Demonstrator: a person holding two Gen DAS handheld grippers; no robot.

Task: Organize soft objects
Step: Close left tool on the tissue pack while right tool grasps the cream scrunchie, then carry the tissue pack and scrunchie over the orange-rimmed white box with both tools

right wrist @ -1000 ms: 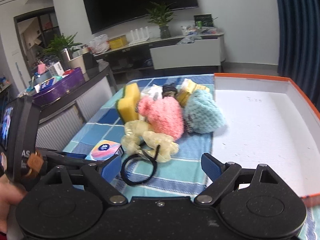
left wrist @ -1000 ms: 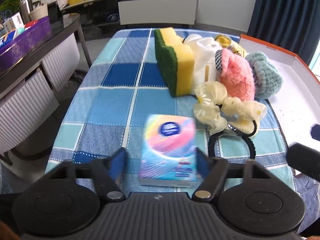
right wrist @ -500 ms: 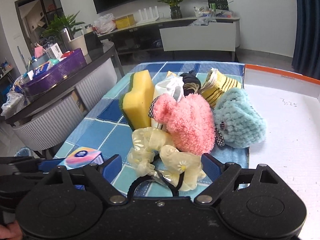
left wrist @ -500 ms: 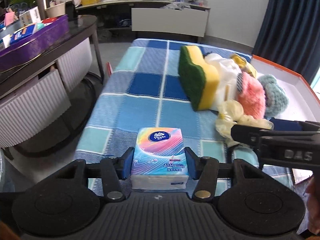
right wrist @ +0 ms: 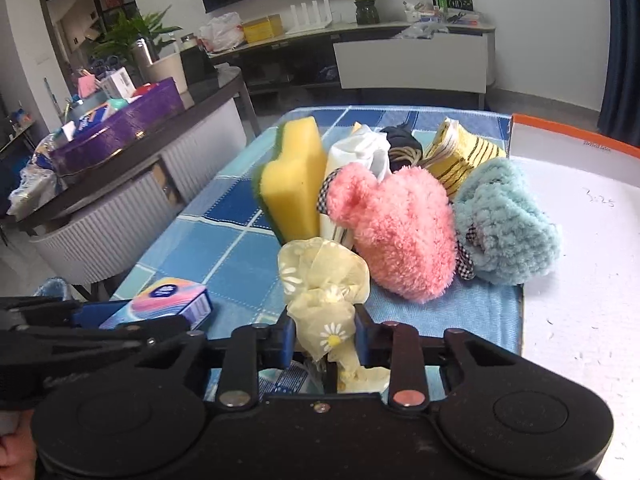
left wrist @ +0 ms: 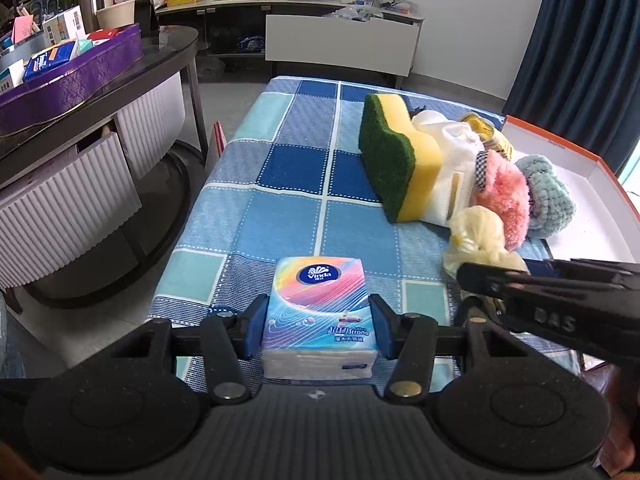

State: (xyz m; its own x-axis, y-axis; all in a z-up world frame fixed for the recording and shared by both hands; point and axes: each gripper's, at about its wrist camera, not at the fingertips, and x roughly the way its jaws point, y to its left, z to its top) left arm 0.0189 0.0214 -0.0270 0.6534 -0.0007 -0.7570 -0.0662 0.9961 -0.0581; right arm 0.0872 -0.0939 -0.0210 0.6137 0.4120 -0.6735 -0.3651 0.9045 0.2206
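Left wrist view: left gripper (left wrist: pixel 318 327) has closed since 1 s ago; blue pads now press both sides of the Vinda tissue pack (left wrist: pixel 318 312), which sits on the checked tablecloth (left wrist: pixel 280 216) near the table's front-left corner.
Right wrist view: right gripper (right wrist: pixel 325 338) was spread wide 1 s ago, now pinches the yellow daisy scrunchie (right wrist: pixel 322 280) by its lower folds; upper folds bulge above the pads.
Change, meaning: both jaws went from open to clamped in the last sec. Judging by that, 2 pickups are under way at once; next step prob. lift + carry to the tray.
Black hair band: was looped by the scrunchie 1 s ago; now hidden behind right gripper body, can't tell where it lies.
Container, tray: white tray w/ orange rim (right wrist: pixel 572 136) on the table's right side; inside looks bare, only a faint pencil mark + specks. Teal knit scrunchie (right wrist: pixel 508 224) overlaps its left edge.
Pile, not yet sorted: yellow/green sponge (right wrist: pixel 292 188) on edge, white cloth (right wrist: pixel 360 152), pink fluffy scrunchie (right wrist: pixel 396 232), yellow striped cloth (right wrist: pixel 460 156), dark item behind, all touching, just left of tray.
Container, off-task: purple bin (left wrist: pixel 68 80) on side counter, holds small boxes.
Risk: scrunchie fabric thin, may slip from the pinch.
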